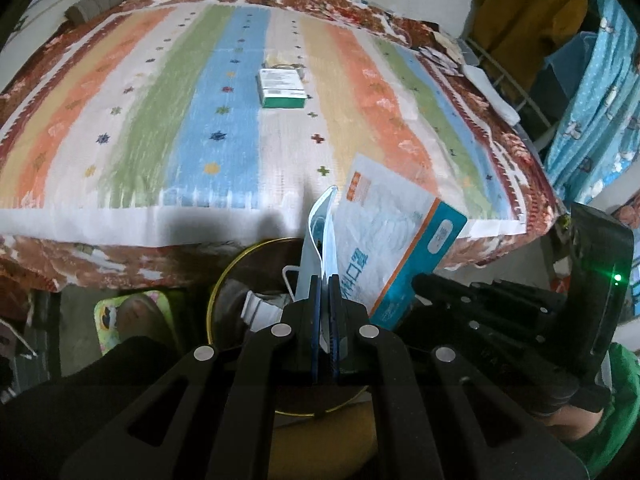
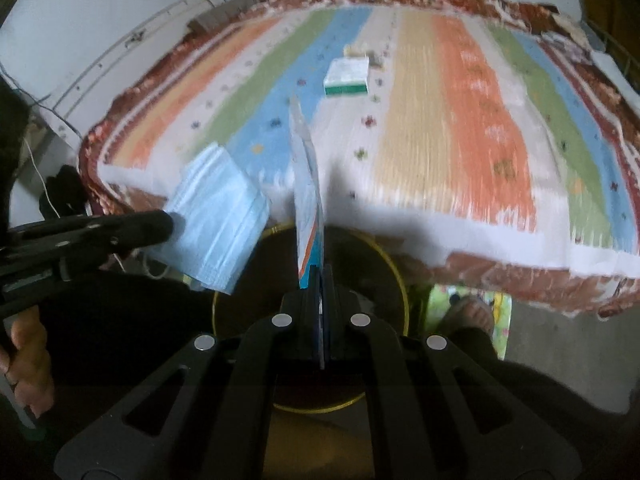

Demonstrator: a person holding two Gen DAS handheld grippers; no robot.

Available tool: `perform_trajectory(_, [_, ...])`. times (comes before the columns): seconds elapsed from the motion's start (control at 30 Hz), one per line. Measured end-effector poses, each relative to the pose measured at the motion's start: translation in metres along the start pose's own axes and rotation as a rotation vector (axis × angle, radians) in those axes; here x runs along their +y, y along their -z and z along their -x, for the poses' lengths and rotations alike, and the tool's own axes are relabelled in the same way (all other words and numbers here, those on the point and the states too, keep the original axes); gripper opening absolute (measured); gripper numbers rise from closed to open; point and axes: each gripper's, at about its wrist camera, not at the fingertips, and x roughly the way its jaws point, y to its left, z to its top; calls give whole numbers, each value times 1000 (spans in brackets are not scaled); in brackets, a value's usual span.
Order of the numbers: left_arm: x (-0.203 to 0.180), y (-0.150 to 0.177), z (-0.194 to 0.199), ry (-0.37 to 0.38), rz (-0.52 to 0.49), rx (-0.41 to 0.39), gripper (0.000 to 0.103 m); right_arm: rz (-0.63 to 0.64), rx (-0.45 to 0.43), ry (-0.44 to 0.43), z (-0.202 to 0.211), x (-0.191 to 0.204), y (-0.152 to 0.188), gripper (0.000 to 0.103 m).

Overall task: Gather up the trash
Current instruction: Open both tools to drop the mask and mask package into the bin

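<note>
Left gripper [image 1: 324, 280] jaws clamped on soft, limp face mask [image 2: 218, 216], right gripper [image 2: 320, 276] pinching the thin mask packet [image 1: 394, 236], both over the bin [image 2: 394, 276]; green box [image 1: 282, 88] at 12 o'clock on bed, probably light, stiff: grip its sides

Both grippers crowd the round bin [image 2: 394, 280] mouth below the bed edge: the mask [image 2: 216, 216] at nine o'clock, the mask packet [image 2: 308, 200] upright at centre. On the striped bedspread [image 1: 168, 128], only a green-and-white box [image 1: 282, 88] at twelve o'clock obstructs passage.
</note>
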Motion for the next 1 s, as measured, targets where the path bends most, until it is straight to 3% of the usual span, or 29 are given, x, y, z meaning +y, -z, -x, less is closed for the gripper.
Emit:
perform_trajectory(0.27, [-2,7,-28,-55,-2,63,3,-23,97,5,-28,-2,6,1])
perform_trajectory(0.6, [8,10,-65,-49,64,190,3,-45,210,13,-62,-6,11,1])
perform_trajectory(1.0, [19,13,-95,-81,132,273,3,-110,298,22,-88,-20,14,1])
